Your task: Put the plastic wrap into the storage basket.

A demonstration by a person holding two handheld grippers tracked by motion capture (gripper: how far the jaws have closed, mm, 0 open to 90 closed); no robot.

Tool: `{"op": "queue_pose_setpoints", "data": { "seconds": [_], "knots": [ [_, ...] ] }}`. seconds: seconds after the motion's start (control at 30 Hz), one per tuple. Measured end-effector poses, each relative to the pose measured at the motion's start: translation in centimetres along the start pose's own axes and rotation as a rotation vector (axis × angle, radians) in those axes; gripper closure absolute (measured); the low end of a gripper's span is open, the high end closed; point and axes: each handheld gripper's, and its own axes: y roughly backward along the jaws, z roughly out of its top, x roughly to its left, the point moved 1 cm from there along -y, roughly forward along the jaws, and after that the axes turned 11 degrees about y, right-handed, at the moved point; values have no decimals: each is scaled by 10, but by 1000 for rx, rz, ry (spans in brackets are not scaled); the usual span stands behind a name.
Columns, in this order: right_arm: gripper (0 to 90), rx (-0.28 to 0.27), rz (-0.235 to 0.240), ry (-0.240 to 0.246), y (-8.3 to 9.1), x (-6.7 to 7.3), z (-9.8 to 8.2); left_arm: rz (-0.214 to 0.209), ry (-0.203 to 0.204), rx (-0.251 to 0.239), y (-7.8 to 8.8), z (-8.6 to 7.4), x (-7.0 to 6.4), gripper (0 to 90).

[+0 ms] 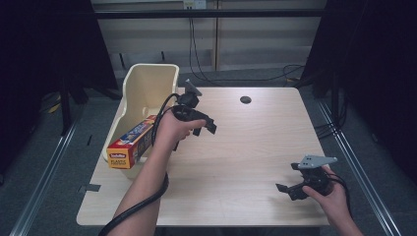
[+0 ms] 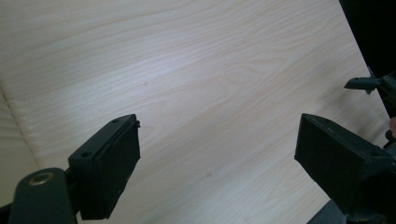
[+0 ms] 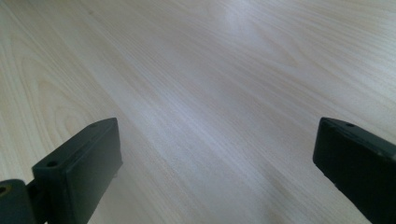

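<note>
A long rectangular cardboard plastic-wrap box point(image 1: 129, 145) is seen lying in a smooth cream plastic bin point(image 1: 147, 88), its red end pointing toward the pale wood-grain table's point(image 1: 246, 147) near-left edge. Left gripper point(image 1: 205, 126) and right gripper point(image 1: 287, 178) are held wide open, nothing gripped

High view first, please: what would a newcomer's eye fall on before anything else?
The bright orange and yellow box sticking out of the cream bin at the table's left edge. Next, the left gripper raised beside it with jaws open, and the right gripper, also open, near the front right corner.
</note>
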Motion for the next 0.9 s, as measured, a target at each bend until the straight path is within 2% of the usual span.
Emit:
{"op": "queue_pose_setpoints", "data": {
  "seconds": [0.3,0.33,0.37,0.9],
  "knots": [
    [9,1,2,-1,0,0,0,-7,-13,11,-12,-5,2,136],
    [9,1,3,-1,0,0,0,-15,-3,10,-14,-6,1,135],
    [9,1,2,0,0,0,0,-10,-15,13,-14,-6,2,134],
    [10,7,6,2,0,1,0,-7,-42,32,-36,-20,3,130]
  ]
}}
